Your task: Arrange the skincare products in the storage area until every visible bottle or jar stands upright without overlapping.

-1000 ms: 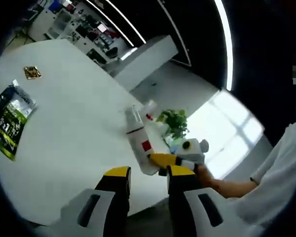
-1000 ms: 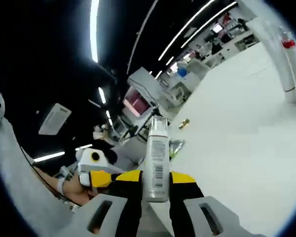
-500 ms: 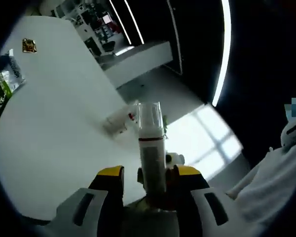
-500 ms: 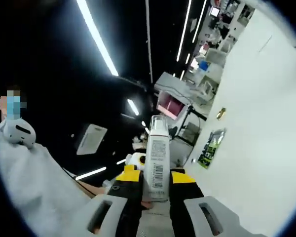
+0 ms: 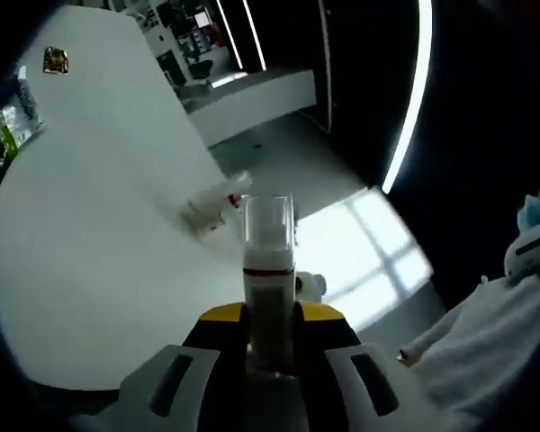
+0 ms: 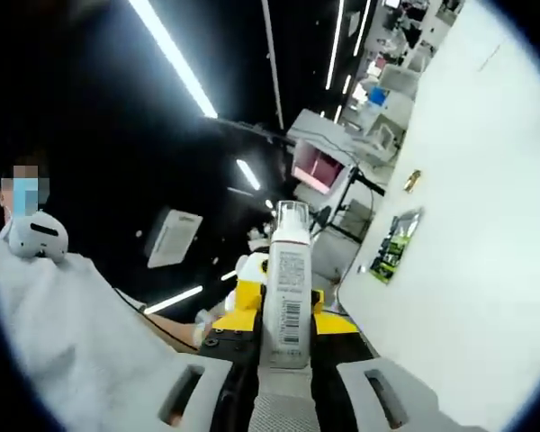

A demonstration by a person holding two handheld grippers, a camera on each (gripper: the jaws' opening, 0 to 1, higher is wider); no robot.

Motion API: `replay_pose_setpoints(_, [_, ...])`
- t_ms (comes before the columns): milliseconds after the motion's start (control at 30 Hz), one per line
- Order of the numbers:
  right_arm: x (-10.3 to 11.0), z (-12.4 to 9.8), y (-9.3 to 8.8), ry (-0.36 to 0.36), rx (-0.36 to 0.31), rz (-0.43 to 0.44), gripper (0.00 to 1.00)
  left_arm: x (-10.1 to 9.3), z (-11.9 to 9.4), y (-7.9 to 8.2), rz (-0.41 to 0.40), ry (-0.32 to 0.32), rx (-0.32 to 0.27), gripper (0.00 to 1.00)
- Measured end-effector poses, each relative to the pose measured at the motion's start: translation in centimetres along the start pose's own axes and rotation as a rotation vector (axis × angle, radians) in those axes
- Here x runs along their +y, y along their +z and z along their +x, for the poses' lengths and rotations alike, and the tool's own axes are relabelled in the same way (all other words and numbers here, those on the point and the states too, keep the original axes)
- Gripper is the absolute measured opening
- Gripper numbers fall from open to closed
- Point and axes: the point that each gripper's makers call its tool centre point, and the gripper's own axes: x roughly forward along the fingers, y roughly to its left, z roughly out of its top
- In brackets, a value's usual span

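since a second ago the left gripper [image 5: 268, 335] has gone from spread and empty beside the bottle to pinching the same bottle [image 5: 268, 270] the right gripper [image 6: 285, 335] clamps, held between both above the white table [image 5: 99, 225]. its clear cap points forward; contents can't be told. a second bottle [image 5: 211, 205] lies tipped on the table beyond. a green packet [image 6: 393, 245] lies farther off.

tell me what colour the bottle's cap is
Clear, see-through, on the white bottle; it shows best in the left gripper view.
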Motion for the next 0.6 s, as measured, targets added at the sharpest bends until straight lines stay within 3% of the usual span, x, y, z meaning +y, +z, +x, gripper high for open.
replay_pose_setpoints(167, [-1.5,0.5,-1.3,-0.112,0.115,-0.133,0.21,1.4,0.0,-0.6,0.059,0.104,0.036,0.15])
replay_pose_setpoints(300, [-1.9,0.6,-1.8,-0.132,0.164,-0.147,0.28,2.5,-0.2,-1.0,0.131,0.208,0.066,0.15])
replay_pose_setpoints(433, [-2.5,-0.3,-1.1,-0.16,0.178,-0.173,0.24,3.8,-0.7,-0.7,0.18,0.302,0.068,0.15])
replay_pose_setpoints(600, [-2.2,-0.4,0.6,-0.162,0.111,-0.145,0.28,4.4,-0.8,-0.8,0.194,0.358,0.083,0.15])
